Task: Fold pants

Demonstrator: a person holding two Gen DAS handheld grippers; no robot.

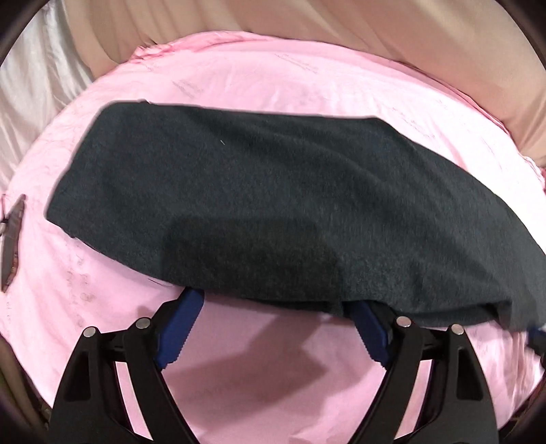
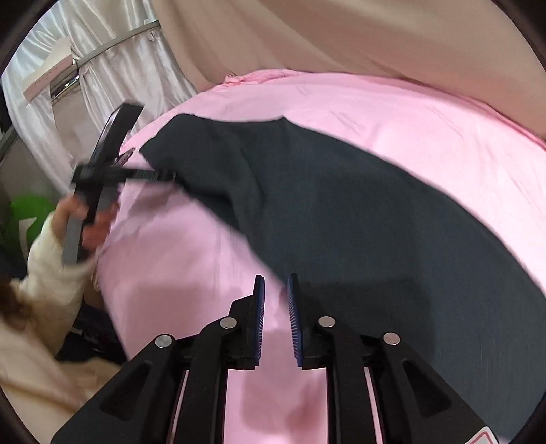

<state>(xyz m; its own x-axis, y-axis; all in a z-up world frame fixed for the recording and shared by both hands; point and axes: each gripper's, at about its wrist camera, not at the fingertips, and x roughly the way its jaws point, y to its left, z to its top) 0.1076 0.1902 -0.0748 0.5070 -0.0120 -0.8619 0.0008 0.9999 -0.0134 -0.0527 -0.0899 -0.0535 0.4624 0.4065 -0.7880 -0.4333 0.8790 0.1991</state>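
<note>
Pants [image 1: 273, 205]: dark, fuzzy cloth lying as one flattened band across the middle of the left wrist view, on the pink sheet [image 1: 259, 85]; in the right wrist view [image 2: 341, 239] it runs from upper left to lower right.
Left gripper [image 1: 273, 307]: jaws wide apart, both blue pads tucked at the pants' near edge, the tips hidden under the cloth; nothing is pinched between them.
Right gripper [image 2: 275, 297]: jaws a narrow gap apart over bare sheet, at the lower centre of its view, just beside the pants' edge; holding nothing.
Risk, left: if the jaws close here they may take only the top layer, or the sheet with it, so the fold would drag or split.
Risk, right: the gap looks tight for thick cloth; it could push the edge and bunch it.
Risk, blur: the left side of the right wrist view is smeared, suggesting fast motion; haste could skew the band.
Surface: a bed, soft and wrinkled.
Room: beige drapes [image 1: 375, 30] along the top, pale satin curtain [image 2: 112, 68] at upper left.
</note>
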